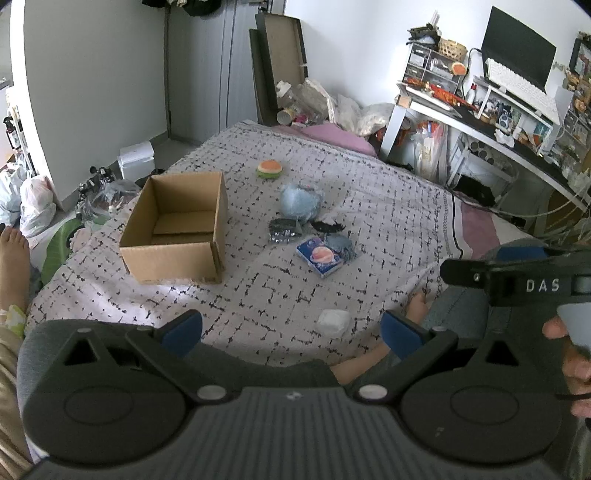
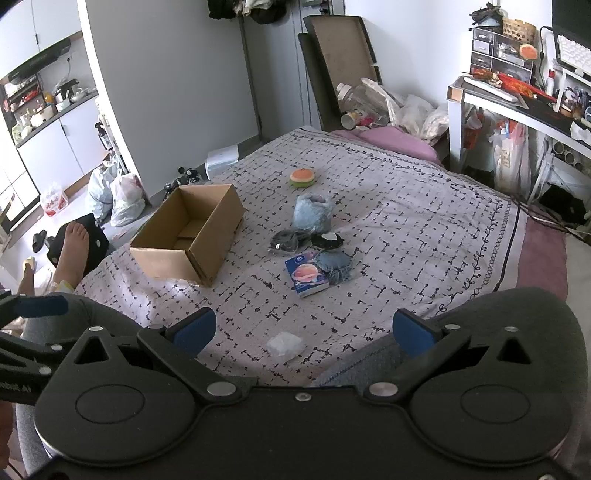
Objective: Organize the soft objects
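- A white desk (image 1: 436,107) stands to the right of the bed, crowded with small items.
- A dark monitor (image 1: 517,51) sits on a raised shelf with a white keyboard (image 1: 521,86) in front of it.
- A woven basket (image 2: 519,31) rests on top of small drawers (image 2: 498,51).
- Full plastic bags (image 2: 114,195) lie on the floor near the left wall.
- A dark flat board (image 2: 340,59) leans upright against the far wall.
- A clear plastic bottle (image 2: 351,96) lies among crumpled bags beyond the bed.
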